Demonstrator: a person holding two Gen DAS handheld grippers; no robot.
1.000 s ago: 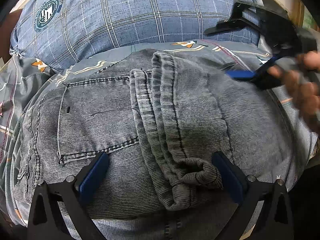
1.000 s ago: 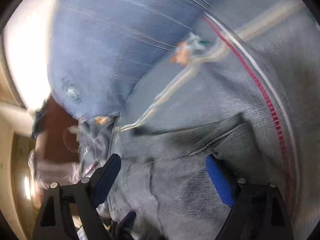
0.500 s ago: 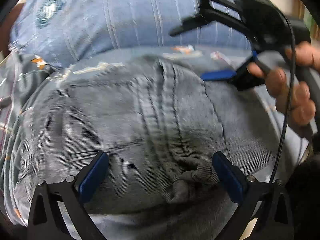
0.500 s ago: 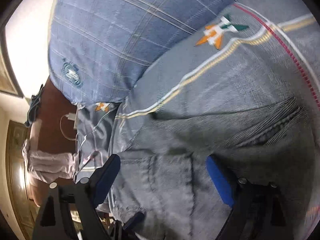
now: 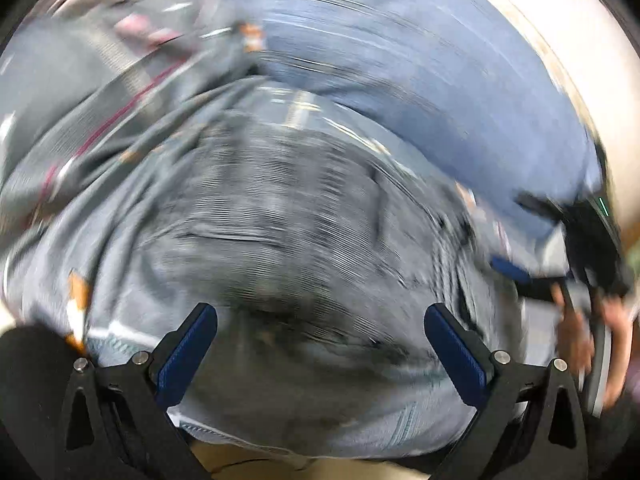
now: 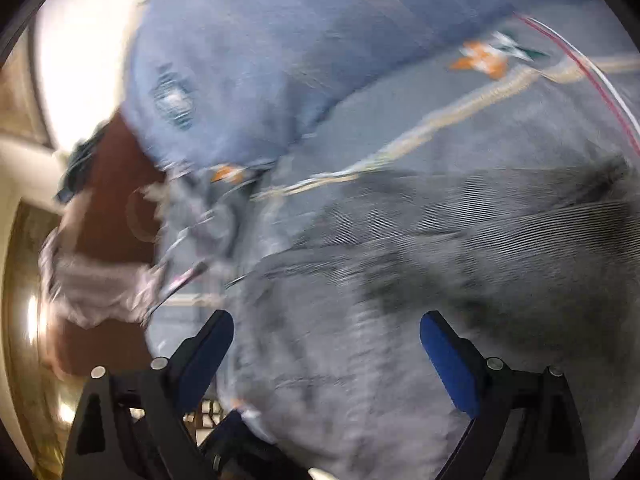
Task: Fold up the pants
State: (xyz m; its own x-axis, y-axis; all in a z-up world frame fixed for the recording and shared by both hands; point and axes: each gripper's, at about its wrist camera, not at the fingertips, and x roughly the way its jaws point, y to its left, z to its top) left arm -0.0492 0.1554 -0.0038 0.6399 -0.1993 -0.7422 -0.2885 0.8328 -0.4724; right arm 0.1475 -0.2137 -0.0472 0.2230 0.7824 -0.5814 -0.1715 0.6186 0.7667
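Observation:
The grey denim pants (image 5: 288,216) lie folded on a patterned bed sheet (image 5: 88,128); both views are motion-blurred. My left gripper (image 5: 320,344) is open and empty, just above the near edge of the pants. My right gripper (image 6: 326,344) is open and empty over the pants (image 6: 460,272). The right gripper also shows in the left wrist view (image 5: 560,264), at the right side of the pants, held by a hand.
A blue checked pillow (image 5: 420,72) lies behind the pants, also in the right wrist view (image 6: 300,40). A brown headboard (image 6: 116,184) with pale cloth and a cable stands at the left. The bed's near edge (image 5: 300,456) is below my left gripper.
My left gripper has swung left and drawn back, so the pants now sit more to the right. The right gripper has dropped lower at the right. Both stayed open.

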